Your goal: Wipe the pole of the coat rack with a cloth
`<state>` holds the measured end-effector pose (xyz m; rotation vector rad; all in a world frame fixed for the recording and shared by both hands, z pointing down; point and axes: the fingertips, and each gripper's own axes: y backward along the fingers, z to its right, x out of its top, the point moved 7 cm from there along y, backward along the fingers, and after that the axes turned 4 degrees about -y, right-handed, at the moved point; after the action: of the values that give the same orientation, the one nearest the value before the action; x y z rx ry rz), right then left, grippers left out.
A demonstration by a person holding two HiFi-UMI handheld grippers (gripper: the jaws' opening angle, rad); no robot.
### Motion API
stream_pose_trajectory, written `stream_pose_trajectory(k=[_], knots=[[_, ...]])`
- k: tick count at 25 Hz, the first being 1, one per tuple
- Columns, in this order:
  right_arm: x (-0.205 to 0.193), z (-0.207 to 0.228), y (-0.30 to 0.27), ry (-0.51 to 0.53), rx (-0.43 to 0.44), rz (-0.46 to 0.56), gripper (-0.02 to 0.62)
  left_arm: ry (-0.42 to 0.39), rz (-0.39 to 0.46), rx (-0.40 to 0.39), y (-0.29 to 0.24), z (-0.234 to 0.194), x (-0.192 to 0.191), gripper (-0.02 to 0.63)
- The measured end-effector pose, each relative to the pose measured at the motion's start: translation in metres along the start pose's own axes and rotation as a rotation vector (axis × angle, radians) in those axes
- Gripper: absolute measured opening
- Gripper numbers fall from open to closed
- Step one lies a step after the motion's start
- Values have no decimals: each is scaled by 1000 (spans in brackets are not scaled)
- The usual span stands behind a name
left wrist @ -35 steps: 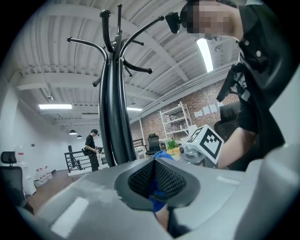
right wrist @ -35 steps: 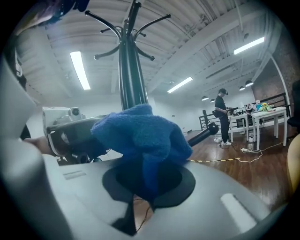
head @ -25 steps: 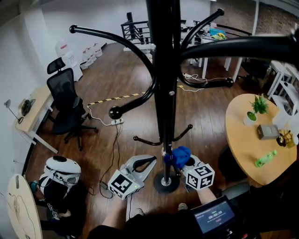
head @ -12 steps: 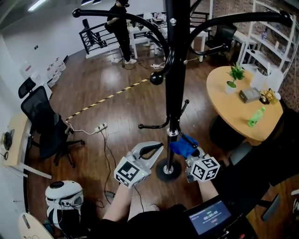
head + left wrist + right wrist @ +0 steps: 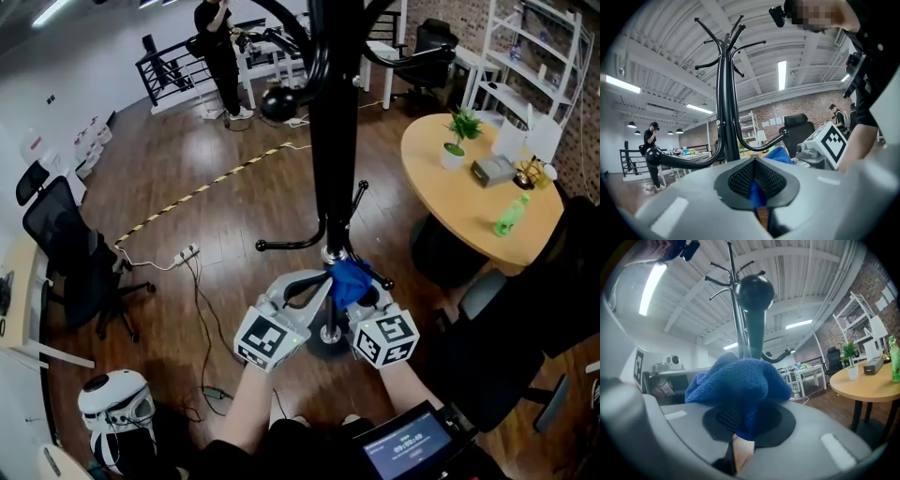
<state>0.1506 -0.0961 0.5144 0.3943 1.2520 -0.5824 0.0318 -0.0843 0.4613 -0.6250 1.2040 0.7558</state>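
Observation:
The black coat rack pole (image 5: 333, 141) rises through the middle of the head view, and its low hooks (image 5: 281, 246) branch off just above my grippers. A blue cloth (image 5: 349, 279) lies bunched against the pole's lower part. My right gripper (image 5: 354, 292) is shut on the cloth (image 5: 736, 380), which hides its tips in the right gripper view. A ball-tipped hook (image 5: 755, 291) stands close behind the cloth. My left gripper (image 5: 321, 279) is shut, with its tips beside the cloth and the pole (image 5: 729, 103) just ahead. A blue sliver shows through the gap below its pads (image 5: 740, 178).
The rack's round base (image 5: 314, 349) sits on the wood floor below my grippers. At the right is a round wooden table (image 5: 469, 202) with a plant (image 5: 457, 131) and a green bottle (image 5: 507, 216). An office chair (image 5: 75, 258) and a power strip (image 5: 187, 253) lie left. A person (image 5: 217, 52) stands far back.
Both grippers have closed in on the pole. The cloth has gone from beside the pole to against it, and the left gripper's tips have come up to the cloth.

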Motion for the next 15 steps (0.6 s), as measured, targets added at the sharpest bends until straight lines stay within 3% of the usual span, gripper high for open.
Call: stream_pose_trajectory(k=[6,10,15], knots=[[-26,-1,-16,71,14,167,51,-7,162,16,-4,-12,-53,5],[-87,13,-17,68,17,146,51,-87,159,12,-10,5,-105,4],[-163,40,-13,130,67,195,51,-71,246,21,-17,32,-185,3]])
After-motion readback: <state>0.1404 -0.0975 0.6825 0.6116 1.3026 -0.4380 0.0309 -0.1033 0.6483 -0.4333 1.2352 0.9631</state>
